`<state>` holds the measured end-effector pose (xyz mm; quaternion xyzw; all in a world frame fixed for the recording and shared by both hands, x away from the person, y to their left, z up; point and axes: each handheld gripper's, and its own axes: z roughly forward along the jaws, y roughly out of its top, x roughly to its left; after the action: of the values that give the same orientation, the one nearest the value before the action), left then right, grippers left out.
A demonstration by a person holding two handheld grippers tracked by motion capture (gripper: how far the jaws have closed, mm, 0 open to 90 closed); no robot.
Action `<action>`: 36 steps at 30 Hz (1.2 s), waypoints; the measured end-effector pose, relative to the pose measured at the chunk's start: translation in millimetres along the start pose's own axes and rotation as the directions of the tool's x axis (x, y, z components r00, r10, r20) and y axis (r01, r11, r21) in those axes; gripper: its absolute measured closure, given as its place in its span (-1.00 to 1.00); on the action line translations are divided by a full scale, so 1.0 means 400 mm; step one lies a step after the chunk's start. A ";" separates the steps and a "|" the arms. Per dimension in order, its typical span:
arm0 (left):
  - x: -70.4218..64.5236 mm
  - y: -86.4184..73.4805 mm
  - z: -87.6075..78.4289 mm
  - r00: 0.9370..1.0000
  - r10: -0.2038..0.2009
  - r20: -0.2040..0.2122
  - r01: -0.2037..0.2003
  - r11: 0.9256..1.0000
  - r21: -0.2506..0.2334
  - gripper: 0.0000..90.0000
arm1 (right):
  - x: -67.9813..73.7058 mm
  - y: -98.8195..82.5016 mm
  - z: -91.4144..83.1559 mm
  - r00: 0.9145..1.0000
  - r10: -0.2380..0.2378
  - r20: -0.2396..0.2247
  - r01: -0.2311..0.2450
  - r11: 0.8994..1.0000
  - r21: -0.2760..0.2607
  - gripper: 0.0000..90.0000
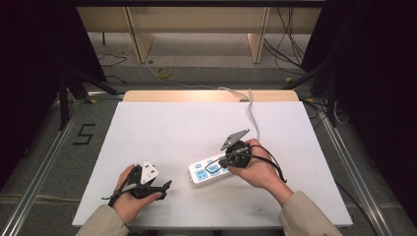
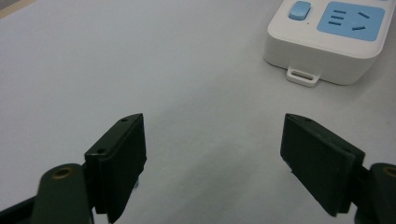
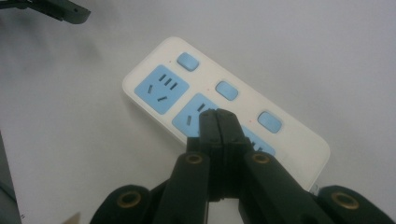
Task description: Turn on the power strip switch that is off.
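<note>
the white power strip [image 1: 210, 169] lies near the middle of the table [image 1: 162, 132], its long axis running slantwise from near-left to far-right, three blue sockets and three blue switches face up. the right tool [image 3: 218, 122], jaws pressed together on nothing, hovers just above the middle socket [image 3: 194, 113]. the left tool [image 2: 212, 154] rests spread wide, off the strip's left end, farther away.

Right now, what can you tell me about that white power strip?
The power strip is a white plastic block lying flat on the white table, with blue sockets and a blue button beside each. Its white cord trails off the far edge. The right claw, shut, points down over the middle socket; contact is unclear.
</note>
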<state>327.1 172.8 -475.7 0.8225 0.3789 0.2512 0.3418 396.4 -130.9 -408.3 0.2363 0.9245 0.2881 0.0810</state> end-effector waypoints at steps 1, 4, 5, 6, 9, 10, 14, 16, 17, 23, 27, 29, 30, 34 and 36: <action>0.000 0.000 0.000 1.000 0.002 0.000 -0.002 1.000 0.001 -0.50 | 0.001 0.002 0.001 1.000 0.003 -0.001 -0.003 1.000 0.000 1.00; 0.001 0.000 -0.001 1.000 0.007 0.001 -0.007 1.000 0.005 -0.50 | 0.002 0.007 0.004 1.000 0.004 -0.002 -0.004 1.000 0.003 1.00; 0.001 0.000 -0.001 1.000 0.006 0.001 -0.006 1.000 0.004 -0.50 | 0.002 0.008 0.006 1.000 0.000 -0.004 0.000 1.000 0.001 1.00; 0.000 0.000 0.000 1.000 0.000 0.000 0.000 1.000 0.000 -0.50 | 0.002 0.010 0.007 1.000 0.000 -0.005 0.000 1.000 0.005 1.00; 0.000 0.000 0.000 1.000 0.003 0.000 -0.003 1.000 0.001 -0.50 | 0.003 0.015 0.011 1.000 -0.004 -0.007 0.004 1.000 0.007 1.00; 0.000 0.000 0.000 1.000 0.003 0.000 -0.003 1.000 0.001 -0.50 | 0.003 0.017 0.014 1.000 -0.005 -0.010 0.005 1.000 0.002 1.00; 0.000 0.000 0.000 1.000 0.003 0.001 -0.003 1.000 0.001 -0.50 | 0.005 0.022 0.020 1.000 -0.002 -0.011 0.003 1.000 0.010 1.00; 0.001 0.000 -0.001 1.000 0.007 0.002 -0.007 1.000 0.005 -0.50 | 0.005 0.024 0.024 1.000 -0.005 -0.014 0.005 1.000 0.009 1.00; 0.001 0.000 -0.001 1.000 0.007 0.002 -0.007 1.000 0.005 -0.50 | 0.005 0.026 0.025 1.000 -0.003 -0.014 0.003 1.000 0.013 1.00; 0.000 0.000 -0.001 1.000 0.007 0.002 -0.007 1.000 0.004 -0.50 | 0.006 0.036 0.032 1.000 -0.005 -0.018 0.005 1.000 0.017 1.00; 0.000 0.000 -0.001 1.000 0.007 0.003 -0.007 1.000 0.004 -0.50 | 0.007 0.044 0.038 1.000 -0.009 -0.020 0.009 1.000 0.019 1.00; 0.000 0.000 -0.001 1.000 0.006 0.002 -0.006 1.000 0.002 -0.50 | 0.006 0.048 0.041 1.000 -0.011 -0.023 0.012 1.000 0.014 1.00; 0.000 0.000 0.000 1.000 0.003 0.002 -0.003 1.000 -0.001 -0.50 | 0.006 0.050 0.043 1.000 -0.010 -0.023 0.010 1.000 0.020 1.00; 0.000 0.000 -0.001 1.000 0.007 0.003 -0.007 1.000 0.002 -0.50 | 0.006 0.057 0.051 1.000 -0.017 -0.024 0.017 1.000 0.019 1.00; 0.000 0.000 -0.001 1.000 0.006 0.003 -0.006 1.000 0.002 -0.50 | 0.006 0.061 0.055 0.999 -0.018 -0.027 0.019 1.000 0.018 1.00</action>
<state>326.9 173.0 -475.3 0.8244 0.3760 0.2509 0.3407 409.9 -101.2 -412.4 0.2246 0.9302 0.2820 0.0689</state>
